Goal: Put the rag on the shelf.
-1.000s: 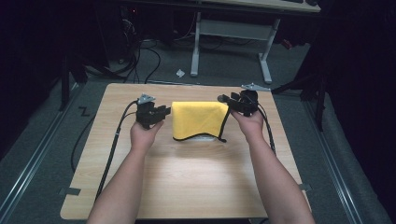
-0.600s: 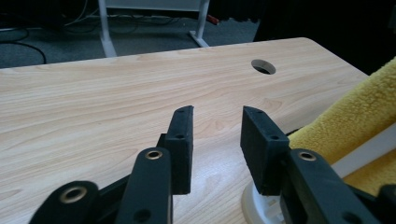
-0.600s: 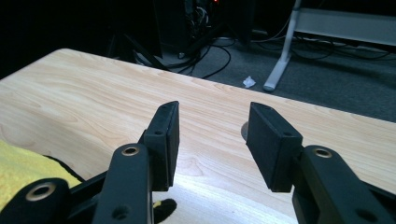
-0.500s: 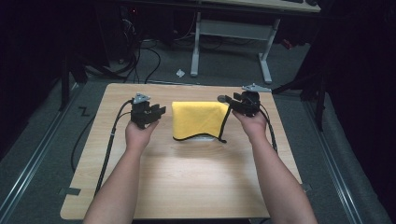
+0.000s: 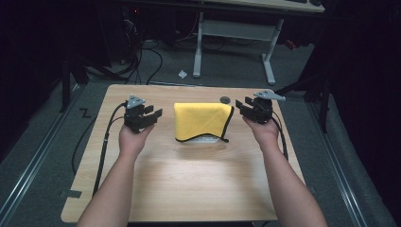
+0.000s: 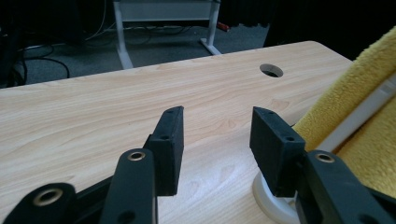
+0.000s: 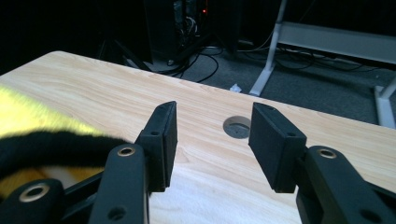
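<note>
Cloths: one folded yellow fleece cloth with black edging [image 5: 202,121] is counted, laid flat at the middle of the far half of the table, draped over a white object [image 5: 208,140] whose kind cannot be told.
Grippers: two are counted, one in each hand, both clear of the cloth.
Left gripper: the left gripper [image 5: 155,113] is held just left of the cloth; in the left gripper view its jaws are seen apart, having just been opening, with nothing between them — only bare wood.
Right gripper: the right gripper [image 5: 240,107] is held just right of the cloth's far corner; its jaws are seen apart and nothing is gripped.
Table: one light wooden table top with rounded corners [image 5: 189,184] is noted, with one round cable hole [image 5: 225,100] near its far edge, beside the right gripper.
Cables: one black cable [image 5: 105,142] is trailed from each gripper down the table edge.
Surroundings: a white-legged desk frame [image 5: 234,35] and loose floor cables are seen beyond the table.
Obstructions: between either gripper and the cloth, nothing is found.
</note>
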`<state>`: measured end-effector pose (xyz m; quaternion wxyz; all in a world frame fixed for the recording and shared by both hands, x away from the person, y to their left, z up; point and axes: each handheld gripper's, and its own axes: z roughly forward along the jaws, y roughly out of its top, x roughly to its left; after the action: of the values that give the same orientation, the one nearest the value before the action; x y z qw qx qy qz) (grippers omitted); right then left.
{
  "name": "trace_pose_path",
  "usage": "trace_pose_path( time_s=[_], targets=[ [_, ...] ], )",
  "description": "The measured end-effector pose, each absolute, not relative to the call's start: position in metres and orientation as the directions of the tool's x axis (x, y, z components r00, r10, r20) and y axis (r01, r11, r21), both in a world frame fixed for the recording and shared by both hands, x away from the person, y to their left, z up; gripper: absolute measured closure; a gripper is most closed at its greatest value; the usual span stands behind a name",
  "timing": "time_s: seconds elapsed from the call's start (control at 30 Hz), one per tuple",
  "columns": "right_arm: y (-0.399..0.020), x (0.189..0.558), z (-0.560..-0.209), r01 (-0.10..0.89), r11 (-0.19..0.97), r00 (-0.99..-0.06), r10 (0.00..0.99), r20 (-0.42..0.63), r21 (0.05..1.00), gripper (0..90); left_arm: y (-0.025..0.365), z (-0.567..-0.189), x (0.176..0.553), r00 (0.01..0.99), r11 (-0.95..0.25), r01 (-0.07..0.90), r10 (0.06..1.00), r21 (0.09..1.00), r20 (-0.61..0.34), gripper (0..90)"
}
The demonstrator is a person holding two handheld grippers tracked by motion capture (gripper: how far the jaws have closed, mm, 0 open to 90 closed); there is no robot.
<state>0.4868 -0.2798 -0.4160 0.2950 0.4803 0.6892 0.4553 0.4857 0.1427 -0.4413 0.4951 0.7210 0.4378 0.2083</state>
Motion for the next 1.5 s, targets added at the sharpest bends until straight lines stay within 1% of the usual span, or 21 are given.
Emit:
trace_pose_path(
  time_s=[0.1, 0.17, 0.23, 0.27, 0.37, 0.4, 0.43, 0.5, 0.53, 0.6, 0.7, 0.8, 0.83, 1.1, 1.23, 1.3, 1.37, 1.43, 1.47, 1.5],
  targets=[
    [-0.282, 0.475, -0.415, 0.397, 0.151, -0.358, 0.934, 0.001, 0.905, 51.4, 0.147, -0.441, 0.475, 0.527, -0.12, 0.423, 0.839, 0.898, -0.136, 54.1],
    [-0.282, 0.464, -0.417, 0.371, 0.166, -0.368, 0.93, -0.02, 0.914, 51.3, 0.15, -0.443, 0.466, 0.53, -0.124, 0.418, 0.838, 0.9, -0.131, 53.1],
    [-0.282, 0.455, -0.417, 0.382, 0.189, -0.373, 0.927, -0.037, 0.905, 50.6, 0.153, -0.445, 0.456, 0.532, -0.121, 0.421, 0.836, 0.899, -0.137, 52.5],
    [-0.281, 0.449, -0.418, 0.359, 0.192, -0.378, 0.925, -0.046, 0.914, 50.8, 0.154, -0.445, 0.451, 0.534, -0.124, 0.416, 0.835, 0.901, -0.131, 52.3],
    [-0.279, 0.435, -0.418, 0.363, 0.226, -0.392, 0.917, -0.072, 0.904, 49.4, 0.158, -0.447, 0.435, 0.546, -0.123, 0.415, 0.826, 0.902, -0.138, 51.5],
    [-0.278, 0.43, -0.419, 0.34, 0.233, -0.399, 0.913, -0.085, 0.911, 49.6, 0.158, -0.447, 0.429, 0.553, -0.127, 0.41, 0.822, 0.903, -0.135, 51.2],
    [-0.278, 0.424, -0.419, 0.332, 0.231, -0.405, 0.91, -0.083, 0.915, 49.0, 0.159, -0.447, 0.423, 0.559, -0.127, 0.406, 0.818, 0.905, -0.135, 51.2],
    [-0.276, 0.416, -0.419, 0.362, 0.24, -0.418, 0.905, -0.073, 0.901, 46.0, 0.161, -0.447, 0.409, 0.576, -0.114, 0.406, 0.802, 0.907, -0.157, 51.1],
    [-0.275, 0.41, -0.421, 0.354, 0.249, -0.421, 0.903, -0.084, 0.902, 46.4, 0.161, -0.448, 0.405, 0.582, -0.111, 0.408, 0.797, 0.906, -0.164, 50.6],
    [-0.274, 0.399, -0.424, 0.343, 0.258, -0.423, 0.901, -0.097, 0.903, 46.4, 0.161, -0.45, 0.393, 0.594, -0.116, 0.407, 0.787, 0.906, -0.166, 50.0],
    [-0.272, 0.383, -0.427, 0.37, 0.271, -0.43, 0.898, -0.095, 0.888, 44.6, 0.158, -0.457, 0.377, 0.609, -0.142, 0.41, 0.778, 0.901, -0.155, 49.4],
    [-0.271, 0.366, -0.431, 0.329, 0.259, -0.441, 0.892, -0.095, 0.908, 45.3, 0.157, -0.466, 0.362, 0.613, -0.151, 0.424, 0.774, 0.893, -0.16, 48.7],
    [-0.27, 0.361, -0.433, 0.337, 0.256, -0.445, 0.892, -0.087, 0.906, 44.9, 0.156, -0.47, 0.357, 0.608, -0.154, 0.432, 0.777, 0.888, -0.161, 48.2],
    [-0.251, 0.333, -0.463, 0.365, 0.305, -0.483, 0.87, -0.1, 0.88, 44.2, 0.146, -0.508, 0.322, 0.635, -0.228, 0.487, 0.755, 0.843, -0.163, 46.3],
    [-0.236, 0.323, -0.481, 0.39, 0.325, -0.514, 0.853, -0.089, 0.861, 44.0, 0.14, -0.527, 0.309, 0.654, -0.272, 0.485, 0.744, 0.831, -0.138, 44.8],
    [-0.229, 0.318, -0.489, 0.4, 0.345, -0.522, 0.847, -0.099, 0.849, 44.1, 0.136, -0.529, 0.307, 0.665, -0.295, 0.497, 0.734, 0.816, -0.139, 44.8],
    [-0.225, 0.312, -0.499, 0.417, 0.341, -0.524, 0.847, -0.084, 0.843, 43.5, 0.131, -0.531, 0.304, 0.68, -0.306, 0.491, 0.72, 0.816, -0.139, 44.3],
    [-0.223, 0.303, -0.513, 0.426, 0.346, -0.521, 0.849, -0.086, 0.836, 45.5, 0.128, -0.532, 0.304, 0.686, -0.318, 0.492, 0.715, 0.811, -0.136, 44.2],
    [-0.221, 0.301, -0.519, 0.448, 0.375, -0.535, 0.84, -0.092, 0.812, 44.6, 0.128, -0.532, 0.304, 0.687, -0.323, 0.492, 0.714, 0.808, -0.134, 44.1],
    [-0.22, 0.301, -0.521, 0.447, 0.402, -0.546, 0.83, -0.113, 0.799, 44.3, 0.128, -0.532, 0.305, 0.692, -0.336, 0.489, 0.711, 0.805, -0.124, 43.8]
  ],
)
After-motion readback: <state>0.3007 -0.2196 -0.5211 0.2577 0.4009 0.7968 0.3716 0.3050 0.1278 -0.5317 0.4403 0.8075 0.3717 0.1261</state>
